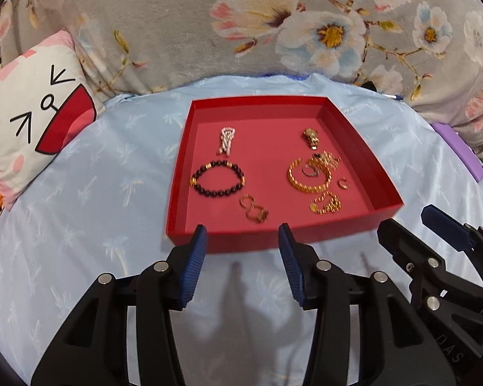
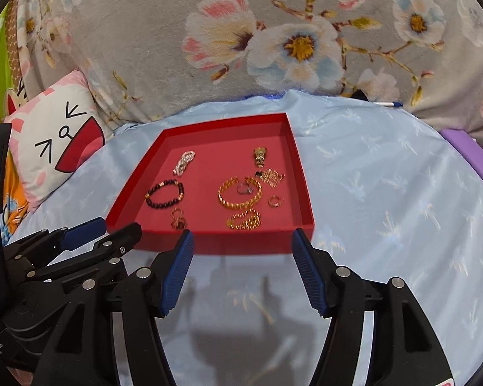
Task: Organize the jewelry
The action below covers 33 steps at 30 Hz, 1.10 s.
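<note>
Status: all visible jewelry lies inside the red tray (image 1: 354,160), which rests on the light blue bedsheet (image 1: 112,193). No piece is seen on the sheet outside the tray. The task appears to be either near its end or not yet begun; the pictures do not settle which.

Left half of the tray:
- silver chain piece (image 1: 226,141), far
- dark bead bracelet (image 1: 217,178), middle
- pair of small gold rings (image 1: 253,209), near, touching each other

This half reads as sorted, with the pieces apart from one another.

Right half of the tray:
- gold clasp piece (image 1: 312,138), far
- fine gold chain (image 1: 328,159), touching the gold link bracelet (image 1: 309,177)
- silver ring (image 1: 309,171), lying within the bracelet's loop
- small gold ring (image 1: 344,182), just beside the bracelet
- second gold link bracelet (image 1: 326,203), near, bunched up

This cluster is crowded and may need separating.

Gripper state: the left gripper (image 1: 243,236) and the right gripper (image 2: 241,241) both stand spread, holding nothing, at the near wall of the tray and clear of the jewelry.

Limits of view:
- The near tray wall and the fingers hide a strip of the tray floor.
- Fisheye edges cut off the cat-face pillow (image 1: 32,112) and a purple object (image 1: 460,151) at far right; what the latter is cannot be told.
- Whether the chain and bracelet are tangled or only overlapping cannot be told.
</note>
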Each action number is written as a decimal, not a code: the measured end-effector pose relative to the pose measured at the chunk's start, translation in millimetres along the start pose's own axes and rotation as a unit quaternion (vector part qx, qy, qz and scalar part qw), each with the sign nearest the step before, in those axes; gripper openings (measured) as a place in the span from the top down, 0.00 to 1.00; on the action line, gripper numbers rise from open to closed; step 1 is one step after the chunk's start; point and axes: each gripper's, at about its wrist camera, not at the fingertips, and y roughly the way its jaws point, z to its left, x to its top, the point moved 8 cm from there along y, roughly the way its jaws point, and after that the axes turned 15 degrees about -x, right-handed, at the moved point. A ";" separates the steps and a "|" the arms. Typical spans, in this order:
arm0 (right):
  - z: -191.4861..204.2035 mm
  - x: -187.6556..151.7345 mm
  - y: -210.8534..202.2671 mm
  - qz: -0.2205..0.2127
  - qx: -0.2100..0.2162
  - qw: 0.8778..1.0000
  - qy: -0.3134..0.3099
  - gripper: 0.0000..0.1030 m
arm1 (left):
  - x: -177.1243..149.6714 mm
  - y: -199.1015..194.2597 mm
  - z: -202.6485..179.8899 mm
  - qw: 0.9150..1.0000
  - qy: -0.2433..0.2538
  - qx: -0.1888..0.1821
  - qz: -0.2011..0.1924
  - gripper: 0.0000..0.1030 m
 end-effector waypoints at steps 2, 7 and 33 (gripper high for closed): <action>-2.5 -8.5 -4.4 0.000 -0.008 1.000 0.000 0.40 | -9.6 -2.3 -1.6 1.000 -0.006 0.001 0.003 0.57; -6.4 -26.3 -7.7 -0.001 -0.033 0.999 0.001 0.40 | -28.1 -4.4 -3.5 1.000 -0.010 0.016 0.001 0.57; 1.9 -55.7 15.3 0.016 -0.042 0.999 -0.013 0.40 | -53.7 13.5 10.2 0.999 -0.025 0.043 -0.004 0.57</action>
